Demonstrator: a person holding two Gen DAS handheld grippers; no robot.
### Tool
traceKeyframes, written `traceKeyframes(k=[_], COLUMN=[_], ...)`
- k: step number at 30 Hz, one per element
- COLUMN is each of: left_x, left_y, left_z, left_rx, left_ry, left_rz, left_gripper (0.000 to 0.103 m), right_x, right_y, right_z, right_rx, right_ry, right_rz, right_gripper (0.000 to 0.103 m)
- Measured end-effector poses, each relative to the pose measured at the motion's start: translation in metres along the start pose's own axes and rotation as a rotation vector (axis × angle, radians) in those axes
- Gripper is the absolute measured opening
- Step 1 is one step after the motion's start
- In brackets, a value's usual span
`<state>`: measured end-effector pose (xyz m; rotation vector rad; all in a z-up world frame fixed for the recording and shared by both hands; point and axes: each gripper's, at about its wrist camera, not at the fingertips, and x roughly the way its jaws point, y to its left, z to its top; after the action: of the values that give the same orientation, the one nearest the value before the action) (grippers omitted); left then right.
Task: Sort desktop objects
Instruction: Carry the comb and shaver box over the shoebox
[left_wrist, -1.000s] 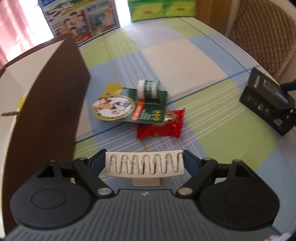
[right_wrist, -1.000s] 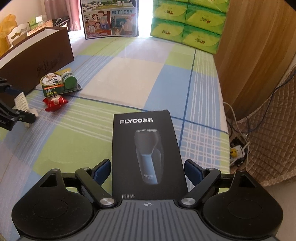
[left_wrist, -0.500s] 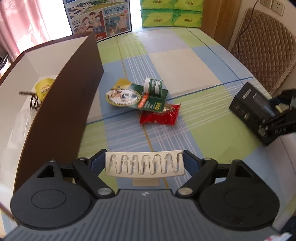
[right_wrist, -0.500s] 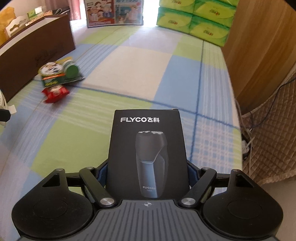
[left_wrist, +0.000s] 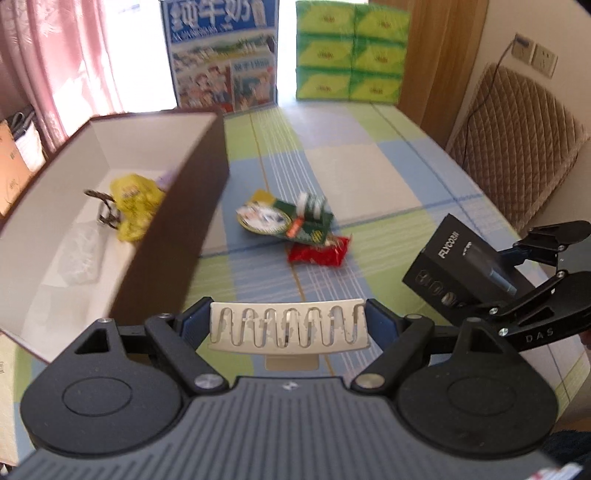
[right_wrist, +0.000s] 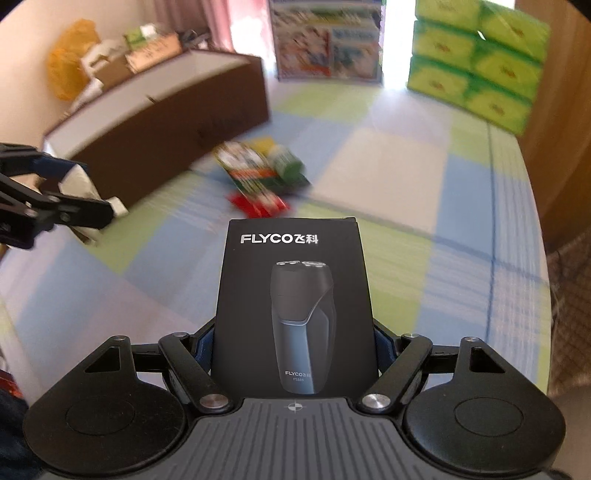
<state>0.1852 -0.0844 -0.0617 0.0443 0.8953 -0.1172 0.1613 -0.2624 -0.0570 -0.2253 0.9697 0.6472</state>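
My left gripper (left_wrist: 289, 325): clamped the white comb (left_wrist: 289, 326).
My right gripper (right_wrist: 294, 350): pinched the black shaver box (right_wrist: 293, 295).

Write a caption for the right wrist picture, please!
Right gripper holds a black Flyco shaver box above the checked tablecloth, facing the brown storage box.

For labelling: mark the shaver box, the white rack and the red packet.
shaver box (right_wrist: 295, 295): right wrist view, front face.
white rack (left_wrist: 289, 325): left wrist view, slotted face.
red packet (left_wrist: 319, 252): left wrist view, wrapper middle.
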Motion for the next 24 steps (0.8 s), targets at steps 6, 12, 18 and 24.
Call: traceKeyframes(k=[6, 12, 18, 24], left_x=[-0.039, -0.067, -0.073, -0.067], left_y=[0.028, 0.071, 0.121, 0.162], left_z=[0.010, 0.018, 0.026, 0.029], left_rx=[-0.039, -0.078, -0.124, -0.130], left_ry=[-0.091, -0.141, -0.150, -0.139], left_rz=[0.039, 0.131, 0.217, 0.256], left_gripper=[0.084, 0.084, 0.084, 0.084], right_x=[-0.010, -0.003, 0.014, 0.040], right_y=[0.036, 0.081, 0.129, 0.169], right_z=[0.040, 0.080, 0.122, 0.160], right_rx=[-0.057, -0.117, -0.222, -0.305], right_ry=[-0.065, -0.108, -0.156, -0.177], right_rz=[0.069, 0.131, 0.172, 0.181], right_gripper=[0.076, 0.076, 0.076, 0.076])
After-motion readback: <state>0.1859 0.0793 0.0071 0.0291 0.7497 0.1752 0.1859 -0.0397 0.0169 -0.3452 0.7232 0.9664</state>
